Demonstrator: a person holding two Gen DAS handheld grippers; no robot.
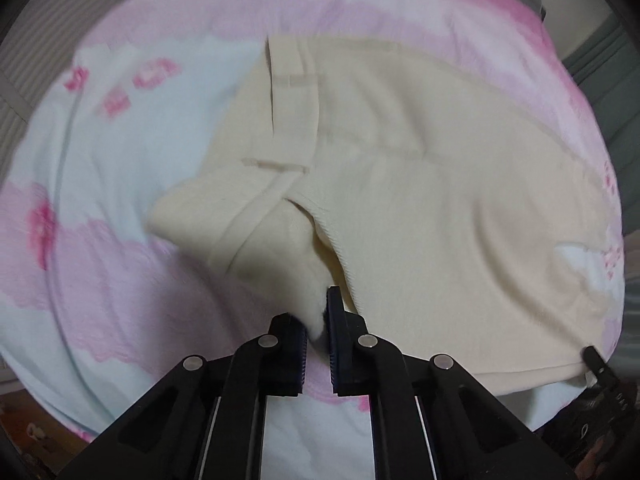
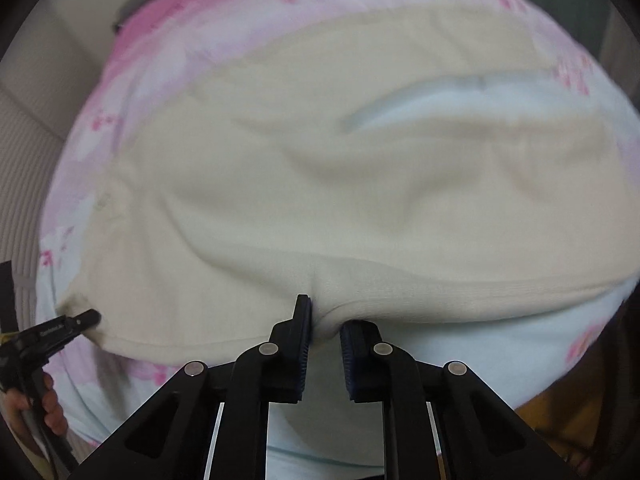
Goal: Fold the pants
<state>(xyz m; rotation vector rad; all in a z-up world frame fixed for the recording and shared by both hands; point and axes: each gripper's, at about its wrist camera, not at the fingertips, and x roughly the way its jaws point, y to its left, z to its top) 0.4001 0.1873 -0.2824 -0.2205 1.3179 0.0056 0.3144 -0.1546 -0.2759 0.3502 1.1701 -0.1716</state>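
Pink-and-white bedding (image 1: 100, 200) carries the cream pants (image 1: 420, 200), which are spread across it with the waistband to the left. A bunched corner of the waist is pinched by the left gripper (image 1: 318, 320), cloth being visible between its pads. The near edge farther along the leg is pinched by the right gripper (image 2: 325, 322), a small pucker of fabric being held between its fingers. For a clean fold, both edges are probably best lifted together at equal height, kept taut between the grippers, and carried over evenly so that no slack is trapped underneath.
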